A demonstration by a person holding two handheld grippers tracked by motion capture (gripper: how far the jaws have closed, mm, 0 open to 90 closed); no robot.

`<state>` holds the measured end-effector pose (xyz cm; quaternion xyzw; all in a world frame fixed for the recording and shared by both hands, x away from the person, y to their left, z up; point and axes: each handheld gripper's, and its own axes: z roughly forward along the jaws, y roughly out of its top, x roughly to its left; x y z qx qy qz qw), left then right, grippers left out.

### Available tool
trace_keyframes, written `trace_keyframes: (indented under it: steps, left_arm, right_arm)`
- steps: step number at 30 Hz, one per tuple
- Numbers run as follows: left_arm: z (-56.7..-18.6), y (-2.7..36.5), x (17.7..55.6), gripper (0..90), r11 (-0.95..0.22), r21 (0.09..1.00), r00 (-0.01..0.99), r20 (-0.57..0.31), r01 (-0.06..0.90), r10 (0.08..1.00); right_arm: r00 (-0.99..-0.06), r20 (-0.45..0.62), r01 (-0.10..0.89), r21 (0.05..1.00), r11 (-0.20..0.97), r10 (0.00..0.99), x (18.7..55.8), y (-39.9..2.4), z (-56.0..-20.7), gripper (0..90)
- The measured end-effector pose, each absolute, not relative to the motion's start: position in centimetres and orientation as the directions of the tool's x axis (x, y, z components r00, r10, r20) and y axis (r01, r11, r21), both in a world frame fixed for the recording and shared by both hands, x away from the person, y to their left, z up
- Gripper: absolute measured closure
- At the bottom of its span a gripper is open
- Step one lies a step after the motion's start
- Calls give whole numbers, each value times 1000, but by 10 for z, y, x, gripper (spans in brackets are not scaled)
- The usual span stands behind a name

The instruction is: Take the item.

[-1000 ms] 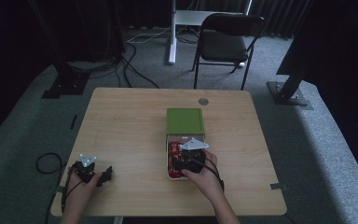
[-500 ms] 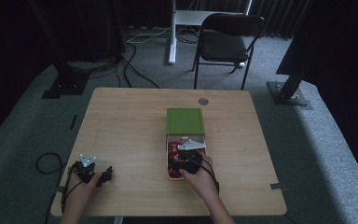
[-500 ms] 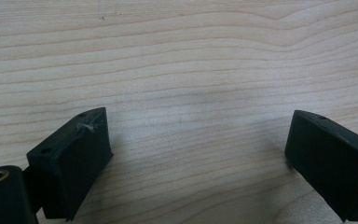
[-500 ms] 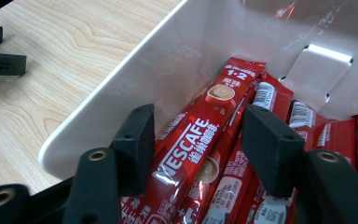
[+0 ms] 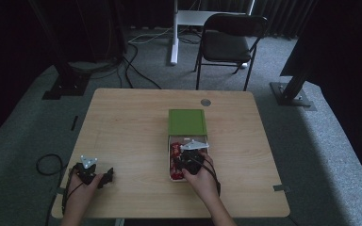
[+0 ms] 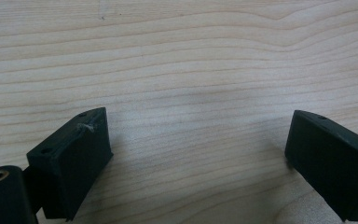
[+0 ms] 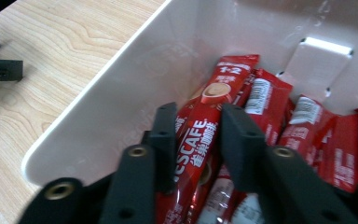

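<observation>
While everything sits on the wooden table (image 5: 122, 122), here's how it's laid out:

Right gripper (image 7: 196, 135): held down inside the white box (image 7: 121, 84), jaws closed in on a red Nescafe sachet (image 7: 200, 140), which is pinched between them.
Sachet: stood lengthwise among the other red sachets (image 7: 307, 135), close to the box's left wall in the right gripper view.
White box: placed near the table's front edge, a bit right of centre, seen from the high view (image 5: 170, 162).
Green lid (image 5: 186, 122): laid flat just behind the box, looks to be touching its far end, though that's hard to make out from above.
Left gripper (image 6: 196, 154): parked at the front left corner of the table, jaws spread wide with bare wood between them, nothing gripped.
Left hand (image 5: 82, 188): wrapped around that gripper, seen from above.
</observation>
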<state>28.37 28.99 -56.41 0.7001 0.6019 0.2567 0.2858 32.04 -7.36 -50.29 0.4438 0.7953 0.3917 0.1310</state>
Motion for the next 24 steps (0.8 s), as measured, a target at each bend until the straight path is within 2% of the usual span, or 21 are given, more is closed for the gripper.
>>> trace_keyframes:
  steps: [8, 24]
  left_arm:
    - [-564, 290, 284, 74, -113, 709, 144, 16, 697, 989]
    - [-564, 290, 284, 74, -111, 710, 142, 15, 696, 990]
  right_arm:
    - [-558, 148, 612, 738, 285, 817, 319, -82, -495, 786]
    - [-572, 163, 576, 778, 252, 804, 310, -93, -470, 795]
